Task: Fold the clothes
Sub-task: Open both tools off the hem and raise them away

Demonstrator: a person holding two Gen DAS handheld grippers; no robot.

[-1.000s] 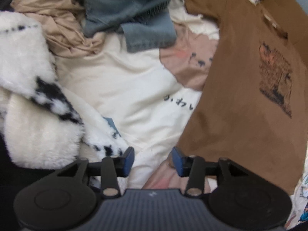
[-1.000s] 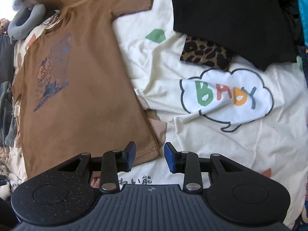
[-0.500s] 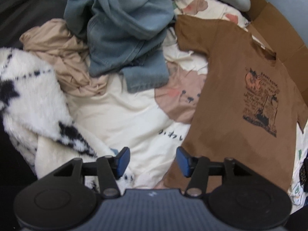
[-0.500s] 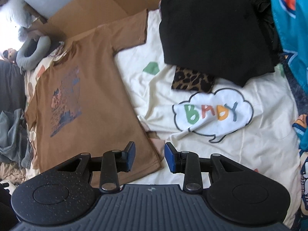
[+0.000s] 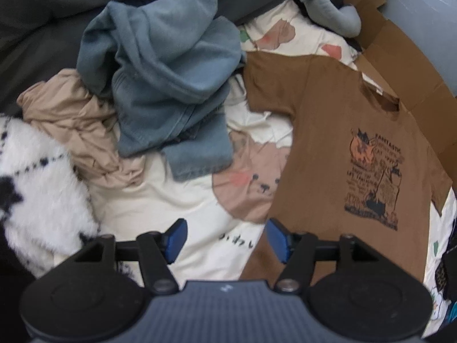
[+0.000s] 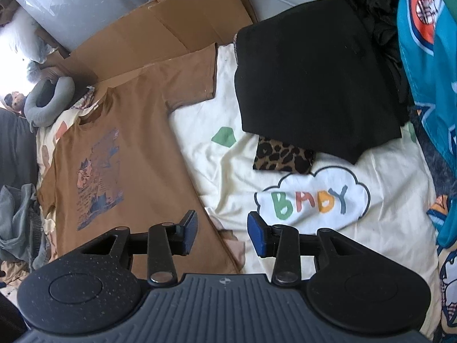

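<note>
Left hand-held gripper (image 5: 225, 240) is being held above the bed, pointing steeply down; jaws are being opened, pads apart, nothing is being held between them. Brown T-shirt (image 5: 337, 171) is being seen spread flat, print up, ahead and to the right of it; its hem edge is lying just beyond the right pad; cream bedsheet (image 5: 160, 197) is showing under the gap. Blue denim garment (image 5: 165, 80) is lying crumpled ahead and to the left; beige garment (image 5: 77, 125) is bunched to the left of that; white fluffy garment (image 5: 37, 183) is lying at the far left.

Right hand-held gripper (image 6: 222, 235) is also being held above the bed; jaws are being opened, pads apart, empty. Same brown T-shirt (image 6: 120, 154) is lying ahead and to the left of it, lower corner falling just past the left pad; cardboard (image 6: 160, 25) is lying beyond the collar. Folded black garment (image 6: 311, 77) is resting ahead and to the right, on top of a leopard-print item (image 6: 282, 158); teal garment (image 6: 428, 85) is lying at the far right.
</note>
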